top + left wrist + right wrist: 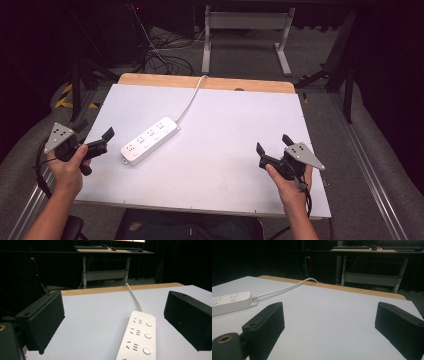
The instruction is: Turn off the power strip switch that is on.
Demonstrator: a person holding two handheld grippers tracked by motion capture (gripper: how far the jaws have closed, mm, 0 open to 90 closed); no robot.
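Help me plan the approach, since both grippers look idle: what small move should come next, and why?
Probably ease the left gripper forward toward the power strip. Its jaws stand open and empty, the strip lies just ahead between them in the left gripper view, and the right gripper, also open, sits farther off.

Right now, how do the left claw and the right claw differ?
The left claw sits right beside the white plastic power strip; the right claw sits farther from it, over bare white tabletop. The left claw points at the strip, the right doesn't. Both are open, holding nothing.
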